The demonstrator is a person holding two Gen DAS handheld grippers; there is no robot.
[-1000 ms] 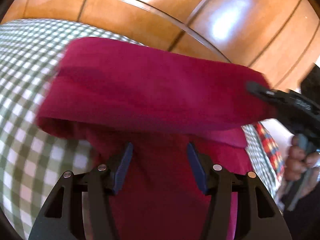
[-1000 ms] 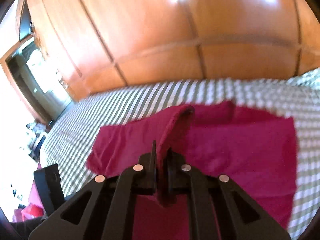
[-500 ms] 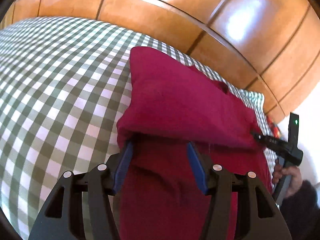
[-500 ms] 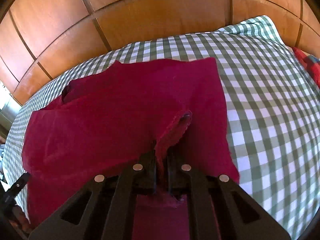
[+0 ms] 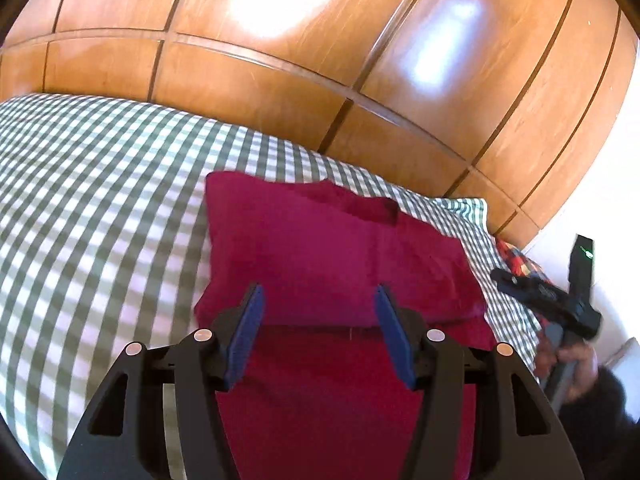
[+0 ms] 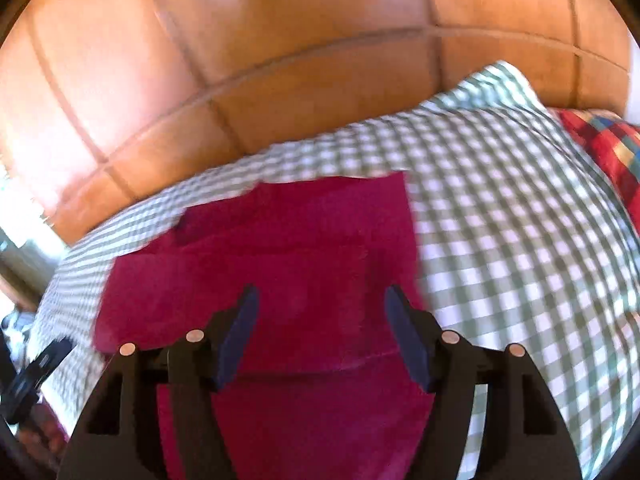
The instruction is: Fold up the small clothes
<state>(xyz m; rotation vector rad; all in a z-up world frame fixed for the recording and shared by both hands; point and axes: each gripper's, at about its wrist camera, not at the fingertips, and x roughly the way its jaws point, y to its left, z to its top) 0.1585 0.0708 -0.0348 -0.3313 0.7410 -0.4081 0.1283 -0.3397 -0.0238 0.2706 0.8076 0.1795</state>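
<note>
A crimson garment (image 5: 328,256) lies on the green-and-white checked bed, its far part folded over the near part, with the fold's edge just ahead of the fingers. It also shows in the right wrist view (image 6: 288,264). My left gripper (image 5: 318,300) is open and empty above the garment's near half. My right gripper (image 6: 322,304) is open and empty above the same garment. The right gripper also shows in the left wrist view (image 5: 548,300), off the garment's right side.
The checked bed cover (image 5: 100,208) spreads left and behind the garment. Wooden wall panels (image 5: 280,80) stand behind the bed. A red patchwork cloth (image 6: 608,148) lies at the bed's right end.
The right gripper has let go of the garment's edge and opened. The folded layer has dropped flat onto the near part. Both grippers have drawn back a little.
</note>
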